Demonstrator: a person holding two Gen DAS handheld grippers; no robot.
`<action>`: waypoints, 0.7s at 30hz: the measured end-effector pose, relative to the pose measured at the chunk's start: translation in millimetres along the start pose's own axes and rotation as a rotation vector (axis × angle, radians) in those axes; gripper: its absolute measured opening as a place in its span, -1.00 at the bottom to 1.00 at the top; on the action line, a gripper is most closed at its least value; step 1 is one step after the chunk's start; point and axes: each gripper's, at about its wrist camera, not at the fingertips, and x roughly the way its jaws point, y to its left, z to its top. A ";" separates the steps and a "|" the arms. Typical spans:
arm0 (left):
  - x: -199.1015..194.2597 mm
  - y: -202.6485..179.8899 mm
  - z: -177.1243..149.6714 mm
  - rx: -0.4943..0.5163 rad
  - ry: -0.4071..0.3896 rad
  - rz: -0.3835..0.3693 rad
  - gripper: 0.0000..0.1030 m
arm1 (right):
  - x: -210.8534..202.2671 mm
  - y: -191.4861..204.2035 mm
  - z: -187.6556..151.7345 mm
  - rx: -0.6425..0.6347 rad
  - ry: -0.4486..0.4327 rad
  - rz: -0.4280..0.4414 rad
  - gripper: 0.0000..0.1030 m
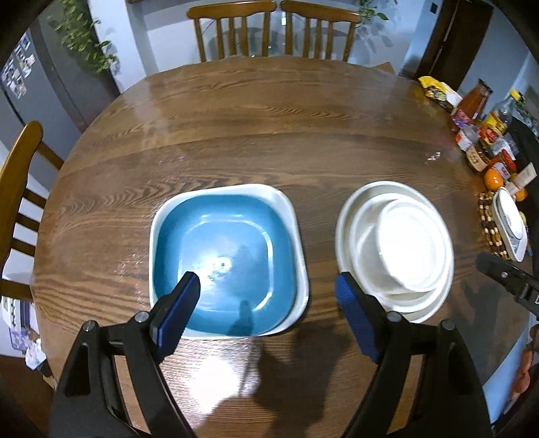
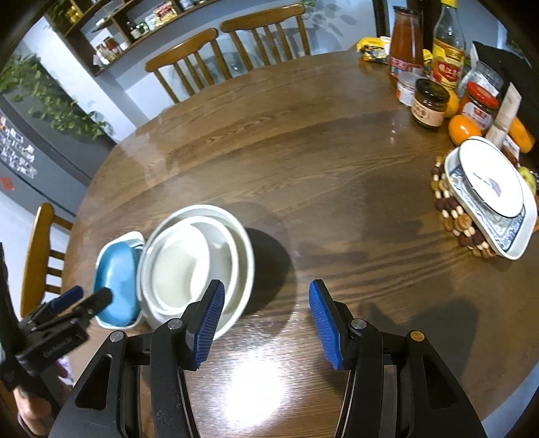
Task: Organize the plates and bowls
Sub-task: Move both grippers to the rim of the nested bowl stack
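A blue square plate [image 1: 222,256] lies nested in a white square plate [image 1: 296,236] on the wooden table [image 1: 269,134]. To its right stands a stack of white round bowls [image 1: 404,246]. My left gripper [image 1: 266,286] is open and empty, hovering over the near edge of the blue plate. In the right wrist view the bowl stack [image 2: 192,266] and the blue plate [image 2: 116,286] sit at the left. My right gripper [image 2: 266,303] is open and empty, just right of the bowls. A blue-patterned plate stack [image 2: 488,192] rests on a beaded trivet [image 2: 451,209] at the right.
Jars, sauce bottles and oranges [image 2: 438,84] crowd the table's right edge. Wooden chairs [image 1: 269,30] stand at the far side and one [image 1: 20,202] at the left. The left gripper shows in the right wrist view [image 2: 81,300].
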 end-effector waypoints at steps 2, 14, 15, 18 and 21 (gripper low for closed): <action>3.7 5.0 -0.3 -0.009 0.016 0.004 0.55 | 2.8 -4.2 -2.2 0.008 0.005 0.005 0.03; 12.2 -4.5 14.6 -0.018 0.058 -0.057 -0.05 | 18.5 -3.7 1.1 0.014 0.041 0.086 0.00; 13.9 -5.7 15.5 -0.016 0.062 -0.060 -0.07 | 19.0 -1.8 2.2 0.010 0.042 0.089 -0.05; 19.0 -11.3 19.7 -0.009 0.082 -0.080 -0.17 | 22.3 -0.3 6.3 -0.002 0.046 0.089 -0.16; 23.2 -15.6 23.2 -0.001 0.095 -0.076 -0.30 | 26.8 2.3 10.2 -0.006 0.052 0.085 -0.22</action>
